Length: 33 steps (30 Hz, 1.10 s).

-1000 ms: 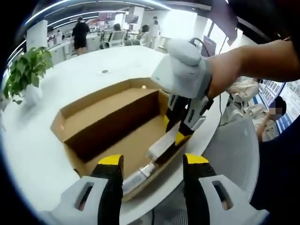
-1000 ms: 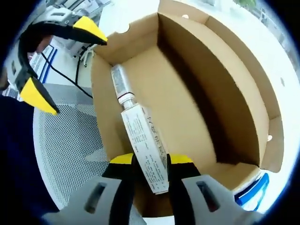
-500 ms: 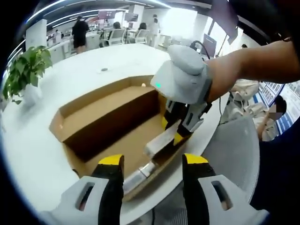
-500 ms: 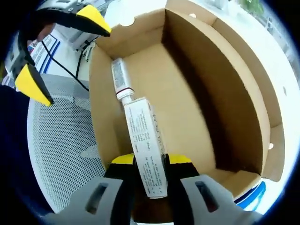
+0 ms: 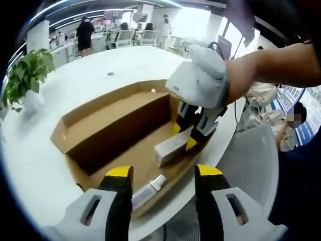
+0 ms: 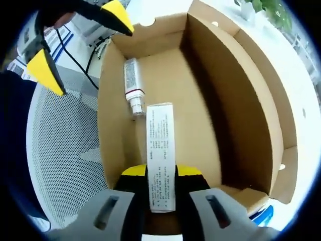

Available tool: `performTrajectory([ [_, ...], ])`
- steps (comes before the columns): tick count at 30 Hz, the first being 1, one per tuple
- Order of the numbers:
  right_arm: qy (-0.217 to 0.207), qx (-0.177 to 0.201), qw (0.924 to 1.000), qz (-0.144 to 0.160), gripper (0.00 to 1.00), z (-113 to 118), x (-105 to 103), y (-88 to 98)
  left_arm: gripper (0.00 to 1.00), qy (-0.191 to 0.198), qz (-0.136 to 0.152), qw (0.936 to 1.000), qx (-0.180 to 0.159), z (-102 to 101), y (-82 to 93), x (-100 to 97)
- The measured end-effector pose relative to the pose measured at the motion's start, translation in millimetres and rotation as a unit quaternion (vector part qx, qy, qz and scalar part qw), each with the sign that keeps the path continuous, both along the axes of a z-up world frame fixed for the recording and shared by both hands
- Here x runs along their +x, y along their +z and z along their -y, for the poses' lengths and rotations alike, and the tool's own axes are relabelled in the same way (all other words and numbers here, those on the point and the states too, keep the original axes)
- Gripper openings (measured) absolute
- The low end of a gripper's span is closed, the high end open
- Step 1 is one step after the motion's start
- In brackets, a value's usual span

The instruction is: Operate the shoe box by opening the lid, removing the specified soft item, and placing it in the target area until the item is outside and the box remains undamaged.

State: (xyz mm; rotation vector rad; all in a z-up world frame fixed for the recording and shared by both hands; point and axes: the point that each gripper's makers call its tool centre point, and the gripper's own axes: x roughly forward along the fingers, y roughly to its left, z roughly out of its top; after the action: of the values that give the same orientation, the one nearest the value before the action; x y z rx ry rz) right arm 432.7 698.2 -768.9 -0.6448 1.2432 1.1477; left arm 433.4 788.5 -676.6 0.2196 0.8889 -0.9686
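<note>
The right gripper had its jaws pinched on the white printed carton, lifted just above the shoe box floor at centre frame. The left gripper hung wide apart, holding nothing. Risk-wise, that carton could've slipped or clipped the cardboard wall. The box sat on a white table in an office, potted plant upper left.

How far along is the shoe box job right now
Done: the shoe box stands open. In hand: the right tongs are shut on the long white carton, lifted above the box floor. The left tongs hang open. Left: carry the carton out and set it down. A small tube lies inside.
</note>
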Motion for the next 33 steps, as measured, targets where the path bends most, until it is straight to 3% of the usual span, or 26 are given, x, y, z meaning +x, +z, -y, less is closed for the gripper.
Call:
performTrajectory([
  [12,0.019,0.005,0.9993,0.033,0.16,3,13,37.2,0.49,0.001,-0.006,1.0,-0.006,0,-7.4,-1.9],
  [17,0.024,0.006,0.9987,0.044,0.16,5,15,54.4,0.5,-0.001,0.011,0.9995,-0.031,6,1.9,1.8],
  [27,0.021,0.012,0.9979,0.06,0.16,19,18,95.1,0.5,-0.007,0.011,0.9993,-0.035,8,2.8,0.9],
  [33,0.046,0.001,0.9963,0.073,0.16,38,14,119.5,0.5,-0.029,0.016,0.999,-0.031,14,7.2,-2.0],
])
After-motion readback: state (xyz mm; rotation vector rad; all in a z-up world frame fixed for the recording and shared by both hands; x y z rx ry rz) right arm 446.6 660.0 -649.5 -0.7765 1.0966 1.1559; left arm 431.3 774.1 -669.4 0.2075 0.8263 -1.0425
